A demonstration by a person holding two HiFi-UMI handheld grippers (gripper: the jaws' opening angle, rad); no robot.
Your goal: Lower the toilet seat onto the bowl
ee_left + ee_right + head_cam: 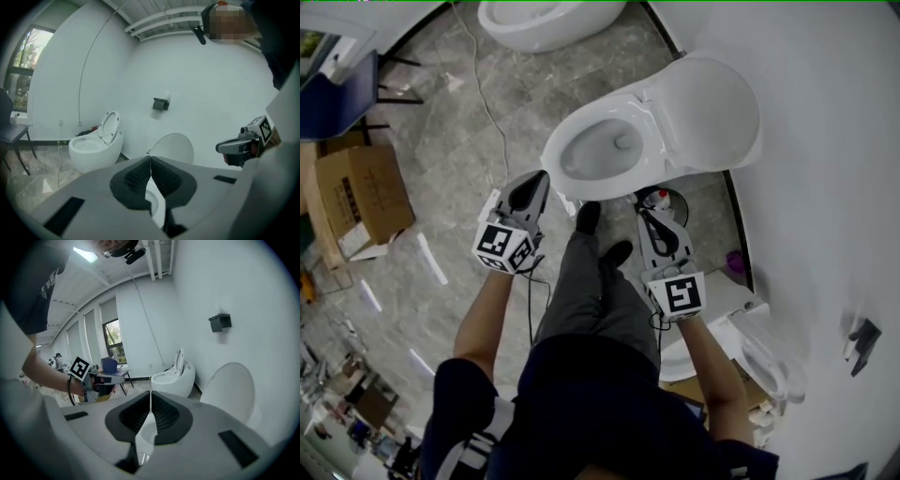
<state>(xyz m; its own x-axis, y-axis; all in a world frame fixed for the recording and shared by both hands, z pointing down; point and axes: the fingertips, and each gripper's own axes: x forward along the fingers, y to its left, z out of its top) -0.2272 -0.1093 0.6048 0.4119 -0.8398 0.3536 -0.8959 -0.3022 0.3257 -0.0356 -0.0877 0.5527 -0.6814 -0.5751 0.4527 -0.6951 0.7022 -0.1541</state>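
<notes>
My left gripper [150, 159] is pressed together, its ribbed black pads meeting at the tips with nothing between them. The right gripper [150, 394] is the same: grooved pads together, nothing pinched. Both have smooth grey plastic shells and carry a cube of black-and-white squares. In the head view they point at the near side of the bowl [598, 150], left one by its near-left rim, right one by its near-right side, neither touching it. Black shoes [589, 217] stand between them.

The bowl is glossy white ceramic, an oval with a wide rounded rim. The seat [705, 114] is up at the far side, a smooth white oval leaning toward the wall [825, 187]; I cannot separate ring from lid.

The floor [459, 141] is grey marbled tile with a thin pale cable [487, 94] trailing across it. A brown cardboard box [361, 197] sits well to the left. Farther along the plain white wall is a small black box fixture [161, 104], then an egg-shaped white second toilet [93, 147] with its seat up. A tall window [23, 56] is at the far left.
</notes>
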